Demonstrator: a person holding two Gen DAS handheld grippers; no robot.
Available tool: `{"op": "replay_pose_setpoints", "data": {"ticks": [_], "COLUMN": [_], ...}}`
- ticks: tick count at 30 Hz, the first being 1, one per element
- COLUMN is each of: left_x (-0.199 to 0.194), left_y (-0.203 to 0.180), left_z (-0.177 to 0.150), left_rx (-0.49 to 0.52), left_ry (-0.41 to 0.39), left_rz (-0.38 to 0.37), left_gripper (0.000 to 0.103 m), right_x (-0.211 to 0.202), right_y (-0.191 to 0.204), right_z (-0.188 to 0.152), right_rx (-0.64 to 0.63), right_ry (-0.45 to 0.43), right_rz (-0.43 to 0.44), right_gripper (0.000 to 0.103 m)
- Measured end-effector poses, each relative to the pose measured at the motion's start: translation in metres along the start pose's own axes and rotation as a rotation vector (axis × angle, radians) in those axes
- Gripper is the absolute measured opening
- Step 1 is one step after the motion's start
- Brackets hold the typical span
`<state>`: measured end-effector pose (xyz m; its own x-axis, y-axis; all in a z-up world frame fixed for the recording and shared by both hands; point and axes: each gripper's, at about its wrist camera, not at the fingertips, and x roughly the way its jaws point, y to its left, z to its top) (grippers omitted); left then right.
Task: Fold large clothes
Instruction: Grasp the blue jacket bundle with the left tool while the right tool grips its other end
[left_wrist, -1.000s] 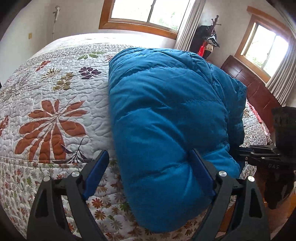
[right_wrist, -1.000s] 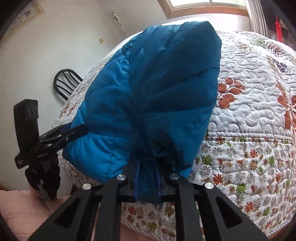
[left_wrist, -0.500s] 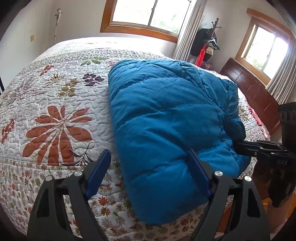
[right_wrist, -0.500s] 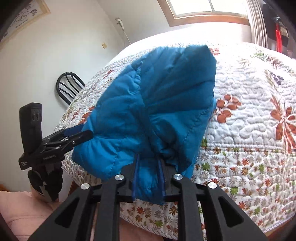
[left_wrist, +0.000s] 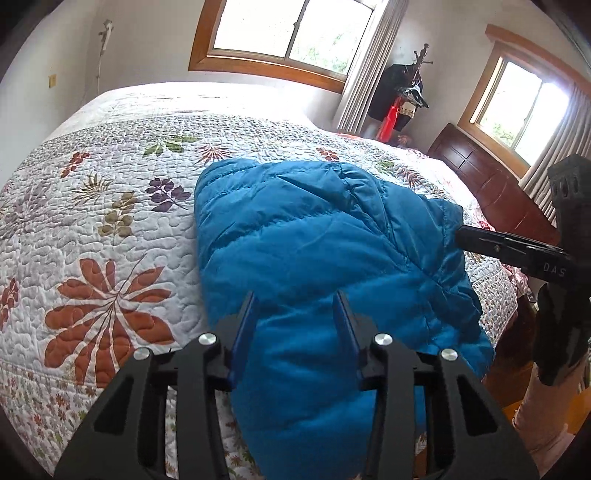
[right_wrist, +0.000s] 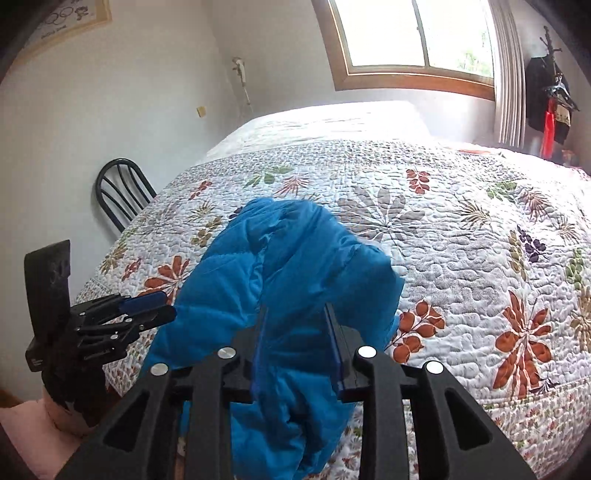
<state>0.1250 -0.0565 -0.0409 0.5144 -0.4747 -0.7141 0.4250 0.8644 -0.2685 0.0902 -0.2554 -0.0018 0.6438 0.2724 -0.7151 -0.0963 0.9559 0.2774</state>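
Note:
A blue puffer jacket lies folded on the bed's quilt, its near end hanging over the front edge. My left gripper has closed in on the jacket's near end, which bulges between its fingers. My right gripper pinches the jacket's other near corner, bunched fabric between its fingers. Each gripper also shows in the other's view: the right one at the jacket's right edge, the left one at its left edge.
The bed carries a white quilt with leaf prints. A dark wooden headboard stands at the right. A black chair is beside the bed's left side. A coat stand is in the far corner.
The jacket has been lowered from a raised bulge to lie flatter on the quilt. My left gripper's fingers have closed from wide open onto the jacket's near end. Both grippers moved back.

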Motion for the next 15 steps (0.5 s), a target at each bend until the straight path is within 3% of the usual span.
{"op": "replay_pose_setpoints", "data": {"ticks": [7, 15], "left_x": [0.037, 0.076], "left_y": [0.010, 0.025], "left_z": [0.036, 0.038], "left_rx": [-0.018, -0.012], "left_ry": [0.076, 0.159], "left_rz": [-0.041, -0.103], "left_gripper": [0.038, 0.039], "right_x": [0.044, 0.091], "right_y": [-0.025, -0.048], "right_z": [0.012, -0.007], "right_rx": [0.076, 0.154], "right_ry": [0.060, 0.159], "right_rz": [0.002, 0.041], "right_gripper": [0.024, 0.023]}}
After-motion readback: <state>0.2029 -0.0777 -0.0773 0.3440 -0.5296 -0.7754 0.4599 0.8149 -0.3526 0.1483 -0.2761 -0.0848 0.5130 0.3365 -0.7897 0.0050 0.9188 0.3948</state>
